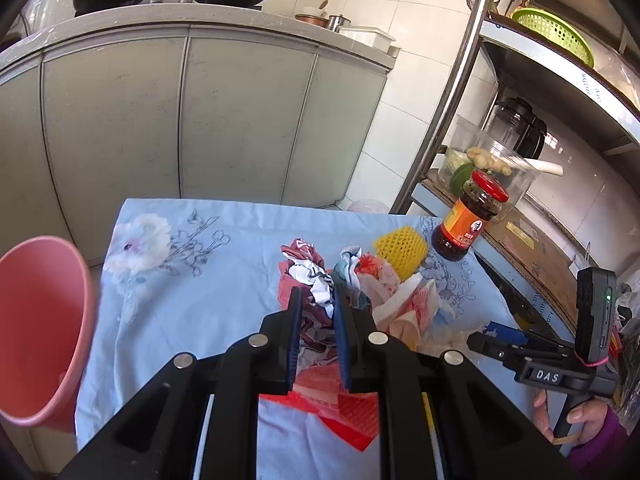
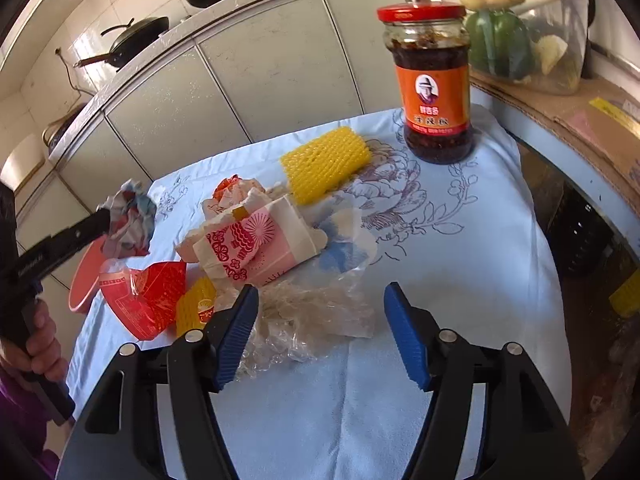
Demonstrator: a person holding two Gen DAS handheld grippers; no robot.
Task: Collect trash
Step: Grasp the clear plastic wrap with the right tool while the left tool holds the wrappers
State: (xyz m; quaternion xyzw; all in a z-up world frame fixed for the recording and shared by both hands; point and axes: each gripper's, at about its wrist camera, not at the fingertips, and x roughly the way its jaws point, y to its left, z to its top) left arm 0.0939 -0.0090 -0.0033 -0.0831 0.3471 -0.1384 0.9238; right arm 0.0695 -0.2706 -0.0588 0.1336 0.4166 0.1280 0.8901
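My left gripper [image 1: 318, 294] is shut on a crumpled ball of printed paper [image 1: 308, 268], held just above the trash pile. In the right wrist view that ball [image 2: 132, 220] hangs at the left gripper's tip, above a pink bin [image 2: 86, 276]. My right gripper [image 2: 322, 291] is open, its blue pads on either side of a crumpled clear plastic film [image 2: 312, 320] lying on the cloth. Nearby lie a pink-and-white paper bag [image 2: 256, 244], a red wrapper [image 2: 148, 296], a big yellow foam net [image 2: 324, 162] and a small yellow foam net [image 2: 196, 306].
A chili sauce jar [image 2: 434, 80] stands at the far right corner of the blue floral cloth [image 2: 460, 280]. The pink bin [image 1: 40, 320] sits off the table's left edge. A metal shelf [image 1: 560, 64] with a clear vegetable box [image 2: 520, 32] flanks the right. Grey cabinets [image 1: 200, 120] stand behind.
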